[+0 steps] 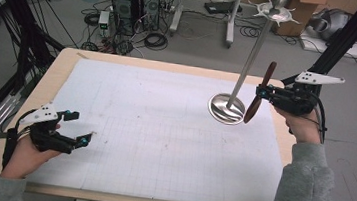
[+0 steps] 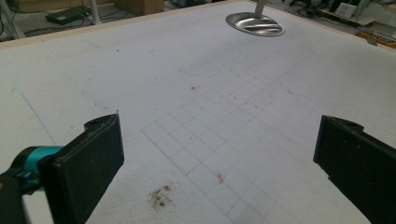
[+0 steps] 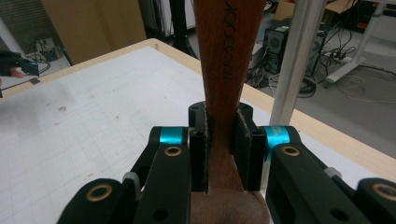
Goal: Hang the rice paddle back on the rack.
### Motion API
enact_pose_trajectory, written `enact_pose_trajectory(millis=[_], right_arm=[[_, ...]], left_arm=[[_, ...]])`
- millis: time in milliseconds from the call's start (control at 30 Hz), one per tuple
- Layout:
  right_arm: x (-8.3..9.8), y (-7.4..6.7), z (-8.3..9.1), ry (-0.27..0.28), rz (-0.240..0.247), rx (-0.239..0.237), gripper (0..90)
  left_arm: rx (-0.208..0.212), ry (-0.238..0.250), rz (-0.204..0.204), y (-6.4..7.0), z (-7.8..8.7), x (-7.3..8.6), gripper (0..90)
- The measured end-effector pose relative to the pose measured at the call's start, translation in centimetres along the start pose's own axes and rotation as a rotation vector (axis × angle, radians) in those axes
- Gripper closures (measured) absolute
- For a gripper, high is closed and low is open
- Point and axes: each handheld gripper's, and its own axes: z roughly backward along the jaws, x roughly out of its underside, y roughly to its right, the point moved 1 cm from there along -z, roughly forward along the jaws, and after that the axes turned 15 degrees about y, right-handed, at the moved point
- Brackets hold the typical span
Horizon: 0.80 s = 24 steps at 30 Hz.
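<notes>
Currently right gripper (image 1: 263, 93) is clamping the wooden utensil (image 1: 261, 91) upright beside the metal stand (image 1: 251, 63), probably for hanging; left gripper (image 1: 78, 129) is idling with fingers spread over the tabletop (image 1: 163, 129).

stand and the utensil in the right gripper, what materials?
Stand: looks like polished metal, likely steel; its round base mirrors the light. Utensil: appears to be reddish-brown wood with a smooth finish; faint grain and stamped lettering on the handle, clamped in the right gripper.
</notes>
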Motion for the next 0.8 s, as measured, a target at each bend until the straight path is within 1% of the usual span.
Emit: enact_pose_trajectory(millis=[100, 133, 233, 300, 400, 467, 633, 700, 733, 767, 800], right_arm=[[-0.1, 0.3, 0.0, -0.001, 0.002, 0.003, 77.9], [-0.1, 0.4, 0.0, 0.000, 0.005, 0.003, 77.9], [-0.3, 0.7, -0.1, 0.009, -0.005, 0.001, 77.9], [-0.4, 0.9, -0.2, 0.007, -0.004, 0.006, 77.9], [-0.6, 1.1, -0.2, 0.007, -0.005, 0.012, 77.9], [-0.9, 1.3, -0.1, 0.013, -0.013, 0.020, 77.9], [-1.4, 1.8, 0.2, 0.016, -0.007, 0.033, 77.9], [-1.5, 2.0, 0.3, 0.013, -0.010, 0.036, 77.9], [-1.6, 2.2, 0.3, 0.008, -0.005, 0.043, 77.9], [-1.7, 2.4, 0.3, -0.002, -0.012, 0.044, 77.9], [-1.7, 2.5, 0.4, -0.003, -0.010, 0.048, 77.9]], left_arm=[[0.001, -0.003, -0.003, 0.0, 0.1, 0.0, 2.2], [-0.001, -0.001, 0.001, 0.0, 0.1, 0.1, 2.2], [-0.006, 0.005, 0.009, -0.1, 0.1, 0.1, 2.2], [-0.001, 0.011, 0.014, 0.0, 0.1, 0.0, 2.2], [0.003, 0.008, 0.011, 0.0, 0.1, 0.0, 2.2], [0.004, 0.004, 0.009, 0.0, 0.1, 0.1, 2.2], [0.000, 0.003, 0.011, 0.0, 0.1, 0.2, 2.2], [0.000, 0.001, 0.012, 0.0, 0.1, 0.2, 2.2], [0.003, -0.001, 0.011, 0.0, 0.1, 0.3, 2.2], [0.002, -0.002, 0.010, 0.0, 0.0, 0.3, 2.2], [0.000, -0.008, 0.005, 0.0, 0.0, 0.4, 2.2]])
